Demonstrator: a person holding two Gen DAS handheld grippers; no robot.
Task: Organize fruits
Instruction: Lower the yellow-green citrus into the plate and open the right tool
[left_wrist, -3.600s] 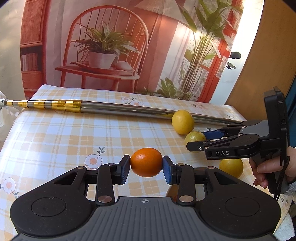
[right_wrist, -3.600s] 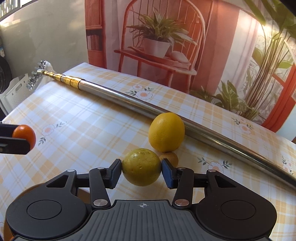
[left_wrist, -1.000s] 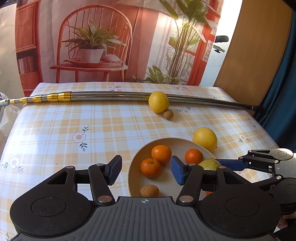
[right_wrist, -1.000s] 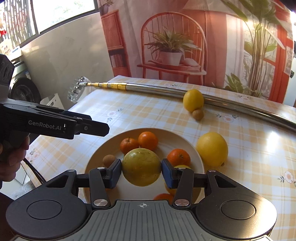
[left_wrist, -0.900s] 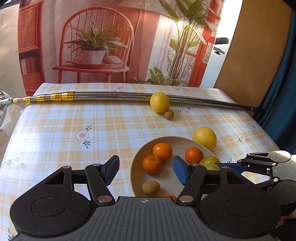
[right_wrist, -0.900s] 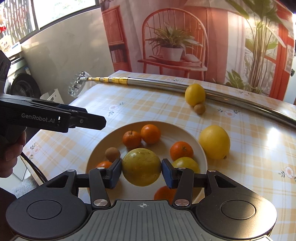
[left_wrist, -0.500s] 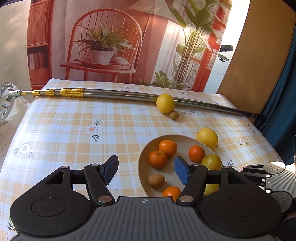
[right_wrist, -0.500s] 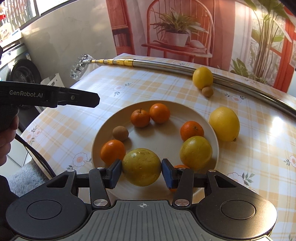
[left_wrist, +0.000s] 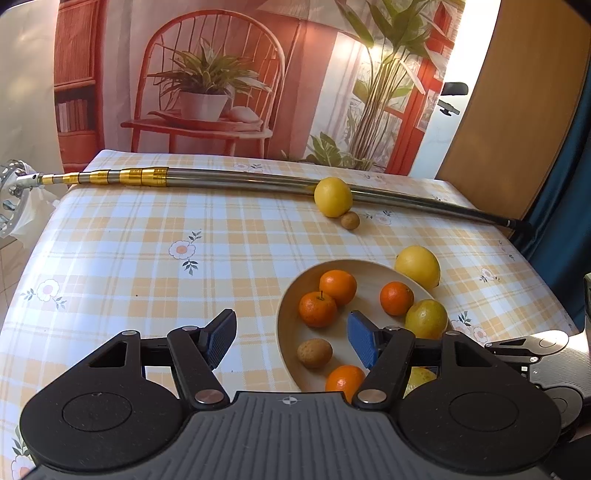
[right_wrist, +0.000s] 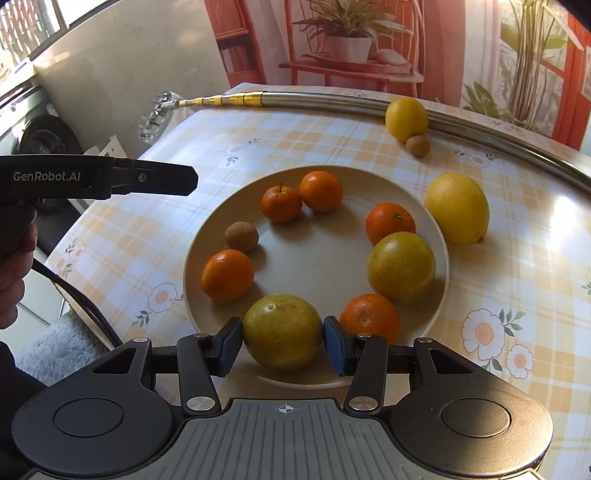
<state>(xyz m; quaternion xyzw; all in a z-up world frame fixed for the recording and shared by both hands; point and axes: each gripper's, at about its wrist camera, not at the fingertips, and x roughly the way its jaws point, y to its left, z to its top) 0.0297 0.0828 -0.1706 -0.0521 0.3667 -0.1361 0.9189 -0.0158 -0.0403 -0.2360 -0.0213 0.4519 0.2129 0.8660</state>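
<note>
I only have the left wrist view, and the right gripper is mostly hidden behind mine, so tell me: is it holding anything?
Observer: Yes. The right gripper is shut on a greenish-yellow fruit at the near edge of the plate.
Operator: Is the fruit resting on the plate?
Observer: I cannot tell. The jaws clamp it on both sides, and the underside is hidden.
Operator: I count four oranges in the plate. Is that right?
Observer: Five. One orange lies just right of the held fruit, blocked from your view.
</note>
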